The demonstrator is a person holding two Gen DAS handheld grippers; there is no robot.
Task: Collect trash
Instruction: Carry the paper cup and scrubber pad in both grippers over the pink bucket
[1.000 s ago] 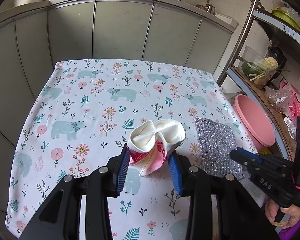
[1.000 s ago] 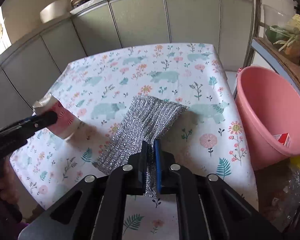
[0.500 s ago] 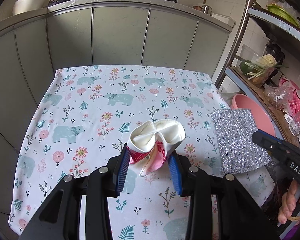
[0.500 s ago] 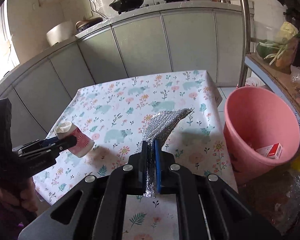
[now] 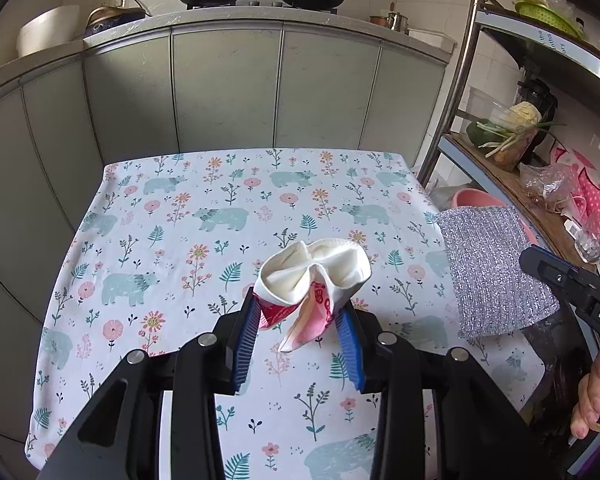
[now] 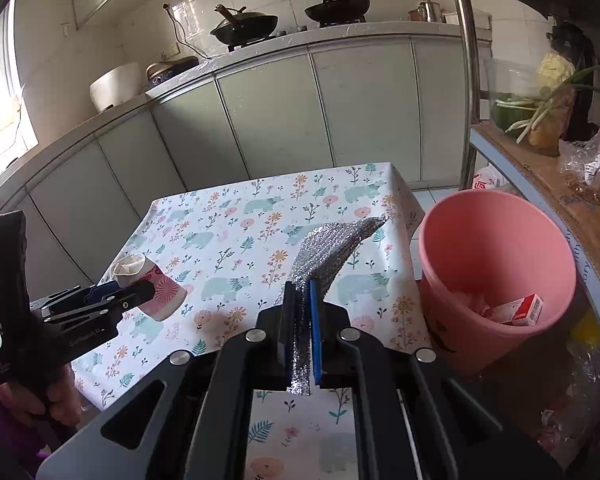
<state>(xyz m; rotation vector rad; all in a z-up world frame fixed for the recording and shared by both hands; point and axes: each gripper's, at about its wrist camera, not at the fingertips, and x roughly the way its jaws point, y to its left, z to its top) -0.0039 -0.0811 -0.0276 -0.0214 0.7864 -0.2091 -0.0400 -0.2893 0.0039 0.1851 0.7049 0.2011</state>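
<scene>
A: What is the left gripper (image 5: 300,324) holding?

B: Its blue pads are squeezing a crumpled paper cup with a cream inside and a red-and-pink printed outside (image 5: 314,280), and it is hanging clear above the table with the bear-and-flower cloth (image 5: 204,216).

A: And the right gripper (image 6: 302,320)?

B: Its jaws are pinching a flat silver glittery scouring cloth (image 6: 332,246) by one edge; the cloth is sticking forward above the table's right side, near the round pink plastic bin (image 6: 496,276).

A: Is anything lying in the bin?

B: A small red-and-white carton (image 6: 518,310) is resting on something pale, possibly crumpled paper; it is hard to make out.
</scene>
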